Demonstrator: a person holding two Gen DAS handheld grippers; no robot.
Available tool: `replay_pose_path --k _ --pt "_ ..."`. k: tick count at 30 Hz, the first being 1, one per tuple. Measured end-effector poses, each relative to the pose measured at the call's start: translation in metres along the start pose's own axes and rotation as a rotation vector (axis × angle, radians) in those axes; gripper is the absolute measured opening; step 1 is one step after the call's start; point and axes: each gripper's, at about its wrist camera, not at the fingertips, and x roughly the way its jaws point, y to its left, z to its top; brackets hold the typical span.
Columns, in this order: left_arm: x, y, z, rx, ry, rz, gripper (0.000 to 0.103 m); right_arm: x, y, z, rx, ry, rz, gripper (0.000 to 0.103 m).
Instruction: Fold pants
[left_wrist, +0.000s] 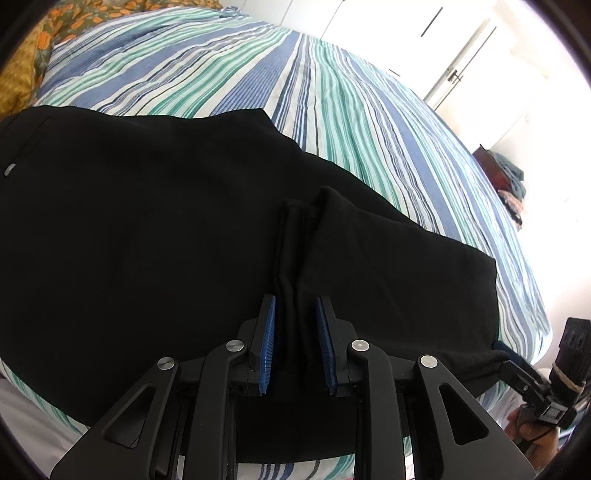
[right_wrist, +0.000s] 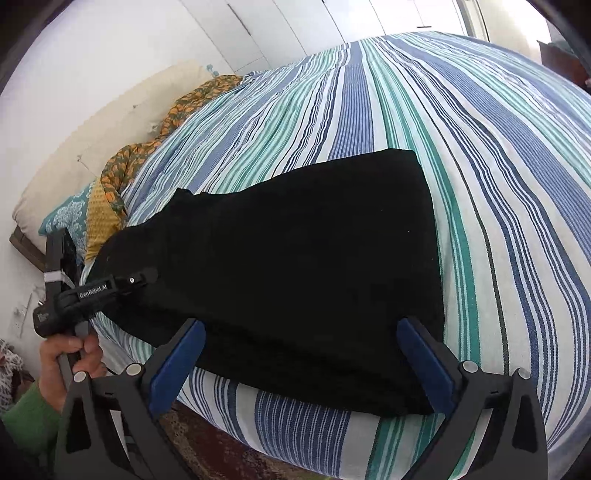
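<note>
Left gripper seemingly pinching, right gripper agape

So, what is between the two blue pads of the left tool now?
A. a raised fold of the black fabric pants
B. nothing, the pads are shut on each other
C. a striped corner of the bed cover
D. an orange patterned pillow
A: in the left wrist view, the left tool has a bunched ridge of the black fabric pants standing between its pads, above the blue-and-green striped bed cover.
</note>
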Motion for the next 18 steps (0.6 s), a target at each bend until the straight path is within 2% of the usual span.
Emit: replay_pose_path --k 3,10,16,18 --pt "0.000 0.000 -0.001 -0.003 -0.002 -0.002 0.024 0.001 0.005 0.000 -0.012 -0.002 -0.020 0.103" --pt "0.000 -0.001 -0.001 -0.003 -0.005 -0.010 0.027 -0.001 -0.005 0.000 0.042 -0.019 0.024 0.103" --pt "-0.008 -0.009 -0.003 0.008 -0.011 -0.035 0.052 -0.002 -0.008 0.001 0.047 -0.018 0.032 0.103" --pt "-0.013 -0.014 -0.003 0.025 -0.027 -0.030 0.066 -0.003 -0.009 0.002 0.054 -0.019 0.036 0.103"
